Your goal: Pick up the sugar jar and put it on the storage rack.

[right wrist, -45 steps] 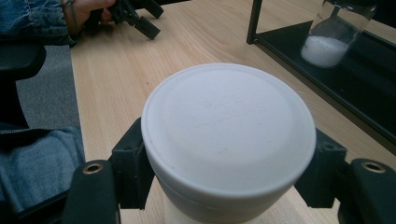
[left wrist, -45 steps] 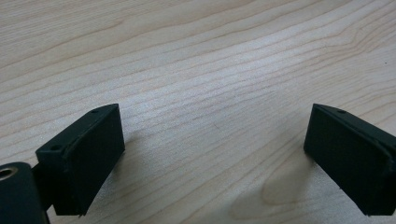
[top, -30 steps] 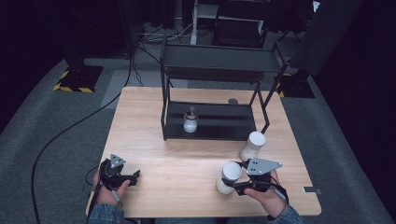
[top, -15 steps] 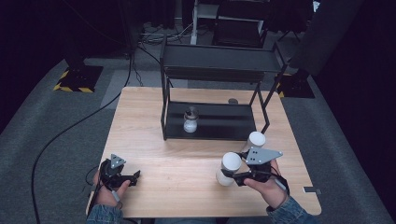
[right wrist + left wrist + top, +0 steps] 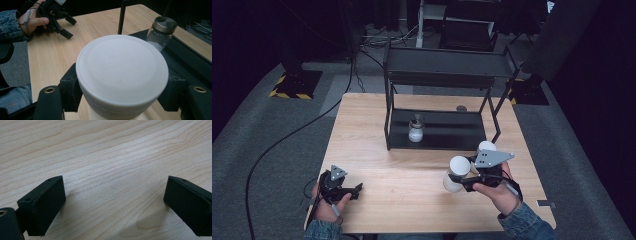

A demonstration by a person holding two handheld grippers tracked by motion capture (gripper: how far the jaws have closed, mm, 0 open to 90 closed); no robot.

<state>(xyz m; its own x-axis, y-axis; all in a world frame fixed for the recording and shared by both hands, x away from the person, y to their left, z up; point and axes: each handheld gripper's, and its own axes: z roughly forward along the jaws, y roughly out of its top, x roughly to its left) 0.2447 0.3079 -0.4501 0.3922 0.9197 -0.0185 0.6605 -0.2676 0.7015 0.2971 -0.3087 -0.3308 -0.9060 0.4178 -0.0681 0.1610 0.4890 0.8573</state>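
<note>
White jar (image 5: 122, 72) sits clamped between the right hand-held gripper (image 5: 467, 177) jaws, above the table (image 5: 402, 200).

A light wooden desk (image 5: 412, 200) stands on a grey carpet (image 5: 277, 135). On it is a black metal rack (image 5: 447, 70) with two shelves. A small glass jar (image 5: 416, 129) with a metal lid sits on the low shelf. Another white tub (image 5: 486, 147) stands near the rack's right leg. A black cable (image 5: 272, 150) lies on the carpet.
</note>
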